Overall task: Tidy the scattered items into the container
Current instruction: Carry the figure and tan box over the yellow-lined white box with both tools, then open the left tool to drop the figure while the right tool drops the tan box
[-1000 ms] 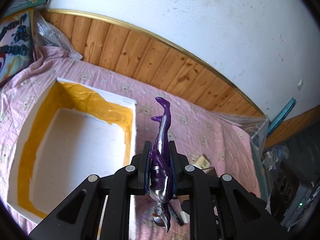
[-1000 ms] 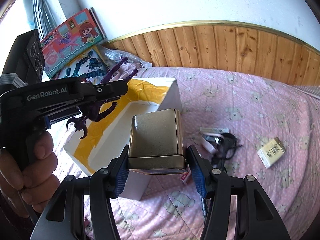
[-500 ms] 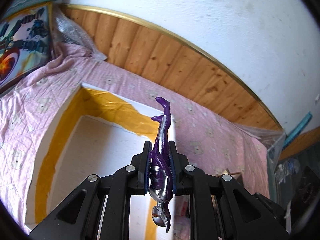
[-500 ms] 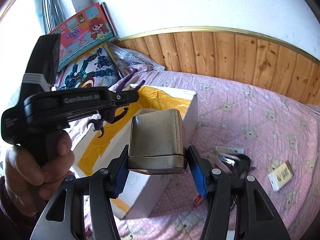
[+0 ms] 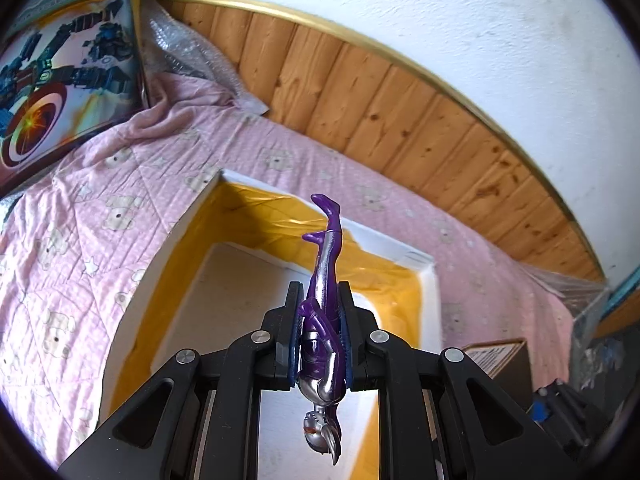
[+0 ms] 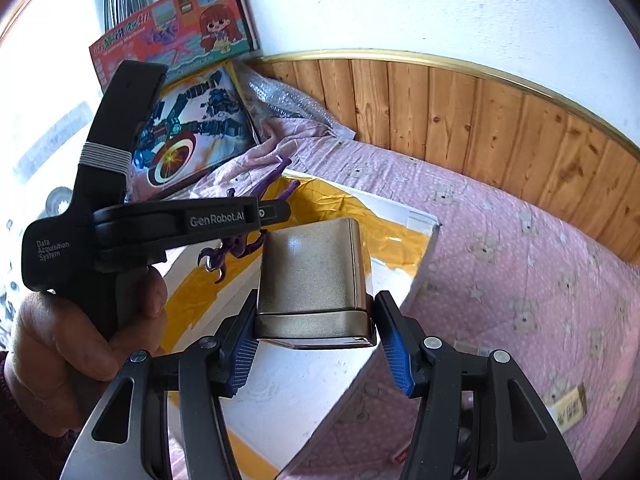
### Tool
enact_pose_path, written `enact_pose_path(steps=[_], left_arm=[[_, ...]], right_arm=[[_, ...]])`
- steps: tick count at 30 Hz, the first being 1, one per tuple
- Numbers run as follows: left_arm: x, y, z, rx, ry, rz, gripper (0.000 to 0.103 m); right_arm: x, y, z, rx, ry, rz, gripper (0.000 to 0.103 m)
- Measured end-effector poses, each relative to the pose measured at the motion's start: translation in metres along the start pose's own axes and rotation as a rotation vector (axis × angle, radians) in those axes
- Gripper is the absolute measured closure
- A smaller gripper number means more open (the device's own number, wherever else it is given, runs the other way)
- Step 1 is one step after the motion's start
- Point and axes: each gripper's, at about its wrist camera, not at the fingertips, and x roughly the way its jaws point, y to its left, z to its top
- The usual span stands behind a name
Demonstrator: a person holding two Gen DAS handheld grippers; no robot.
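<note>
Both claws are now hanging over the white box (image 5: 428, 280) with its yellow lining, where a second ago they were beside it, so the drop looks close. The left claw (image 5: 320, 316) is clamping the purple figure (image 5: 324, 320) head-down above the bare box floor. The right claw (image 6: 316, 332) is gripping the gold tin (image 6: 312, 276) (a small packet (image 6: 570, 406) is lying on the bed (image 6: 520, 260)).

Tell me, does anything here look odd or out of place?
The purple figure hangs head-down, pinched in the left gripper above the white box. A small beige carton lies loose on the pink bedspread. Nothing looks spilled or broken.
</note>
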Motion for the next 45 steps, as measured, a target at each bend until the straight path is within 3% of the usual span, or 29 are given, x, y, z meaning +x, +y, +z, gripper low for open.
enact_pose_path(steps=[20, 39, 41, 45], left_arm=[[0.075, 0.019, 0.006, -0.018, 0.173, 0.042, 0.087], [0.1, 0.034, 0.002, -0.031, 0.218, 0.096, 0.085], [0.099, 0.036, 0.003, -0.037, 0.21, 0.115, 0.072], [0.096, 0.041, 0.005, -0.051, 0.2, 0.124, 0.063]], right_arm=[[0.1, -0.009, 0.029, -0.222, 0.208, -0.078, 0.046], [0.154, -0.007, 0.034, -0.356, 0.368, -0.131, 0.046], [0.153, -0.007, 0.035, -0.356, 0.361, -0.145, 0.046], [0.151, -0.009, 0.035, -0.339, 0.347, -0.163, 0.046]])
